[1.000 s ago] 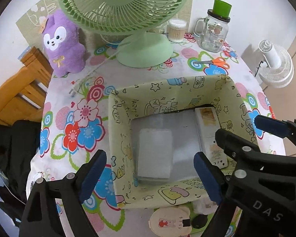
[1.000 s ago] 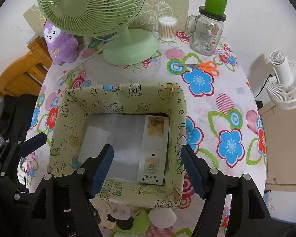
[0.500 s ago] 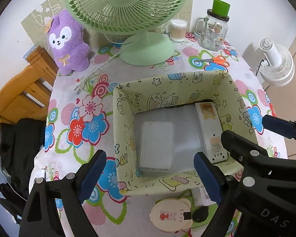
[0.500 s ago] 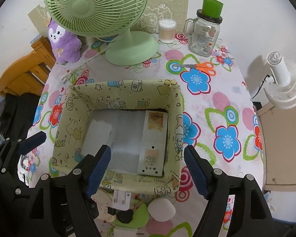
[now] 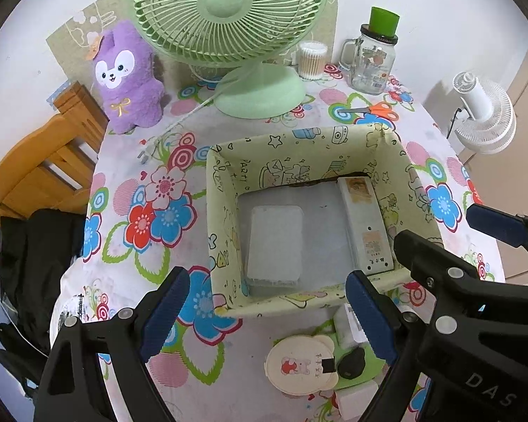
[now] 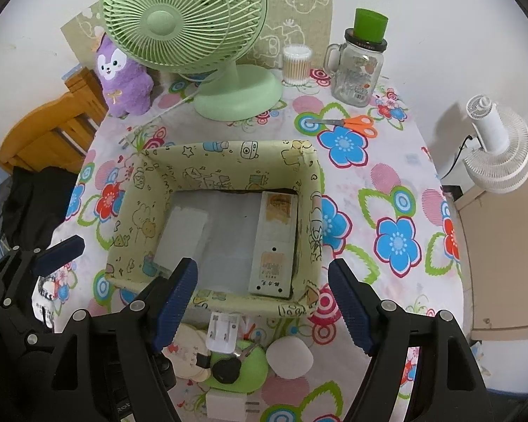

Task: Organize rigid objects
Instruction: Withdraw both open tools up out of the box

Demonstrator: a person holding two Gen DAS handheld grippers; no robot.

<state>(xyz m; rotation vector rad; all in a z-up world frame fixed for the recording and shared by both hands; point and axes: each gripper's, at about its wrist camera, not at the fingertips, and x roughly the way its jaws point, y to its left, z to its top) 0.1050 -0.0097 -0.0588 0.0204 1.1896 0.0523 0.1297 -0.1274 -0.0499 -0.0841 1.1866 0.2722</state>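
Both grippers hang over the near edge of the table, jaws spread wide and empty. The left gripper has nothing but floral cloth and the near wall of the bin between its blue pads. The right gripper sits just beside it, straddling the bin's near right corner.

Below the fingers, between the bin and the table edge, small things crowd together: a white adapter, a black fob on a green dish, a white puck, a round bear case.

The bin holds a flat white box at its left and a long white remote-like bar against its right wall; the middle floor is bare.

Right of the bin the cloth lies open to the table edge. Behind stand a green fan, scissors, a jar, swabs and a purple plush.
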